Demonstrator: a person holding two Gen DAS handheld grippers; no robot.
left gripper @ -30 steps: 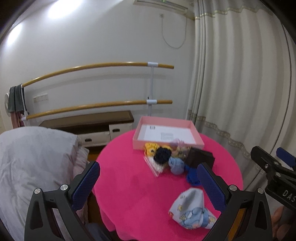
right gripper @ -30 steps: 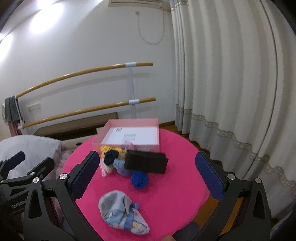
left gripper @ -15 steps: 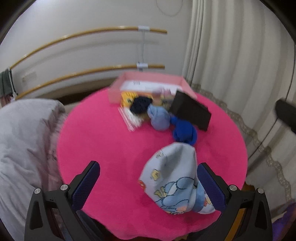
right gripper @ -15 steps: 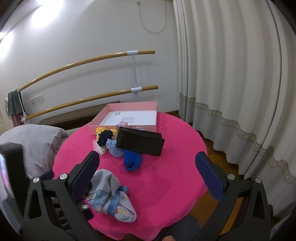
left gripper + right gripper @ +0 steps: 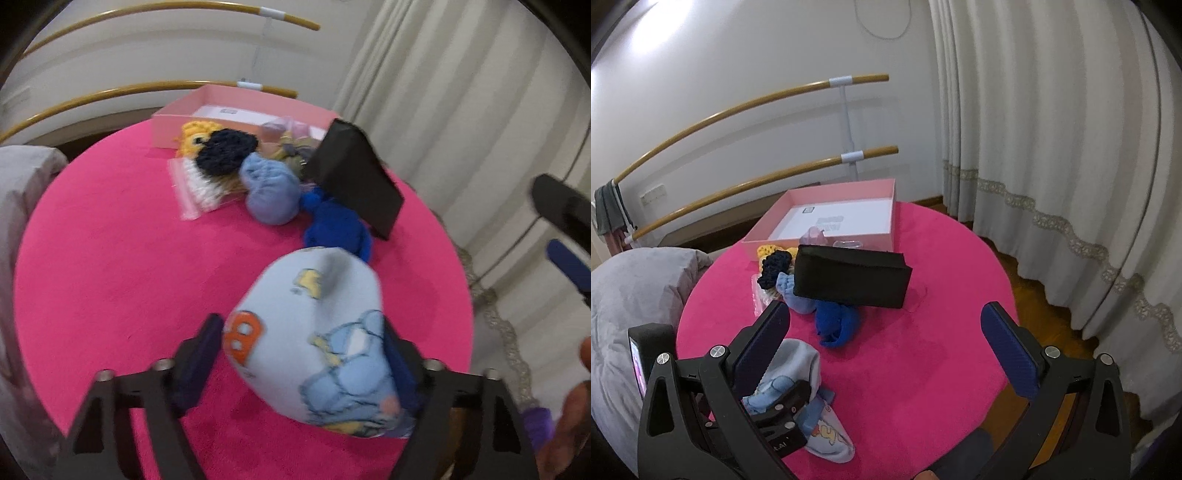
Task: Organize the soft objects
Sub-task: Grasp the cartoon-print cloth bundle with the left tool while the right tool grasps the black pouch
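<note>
A light-blue cartoon-print cloth (image 5: 317, 332) lies at the near edge of the round pink table (image 5: 110, 258). My left gripper (image 5: 301, 328) straddles it; its jaws are closing and both pads touch the cloth's sides. The right wrist view shows the same cloth (image 5: 798, 362) under the left gripper's body. My right gripper (image 5: 886, 312) hangs open above the table with nothing between its fingers. Further back sit a dark blue knit (image 5: 336, 229), a pale blue knit (image 5: 269, 192), a navy crochet piece (image 5: 225, 151), a yellow one (image 5: 192, 134) and a black pouch (image 5: 354, 184). Behind them is a pink box (image 5: 820, 192).
A clear zip bag (image 5: 195, 192) lies left of the pile. Grey bedding (image 5: 635, 288) presses against the table's left side. Cream curtains (image 5: 1052, 147) hang to the right, and two wooden wall rails (image 5: 757, 99) run behind. A hand (image 5: 576, 424) shows at the lower right.
My left gripper dropped forward over the printed cloth and its wide-open jaws narrowed onto it. The right gripper sank slightly towards the table, jaws unchanged.
</note>
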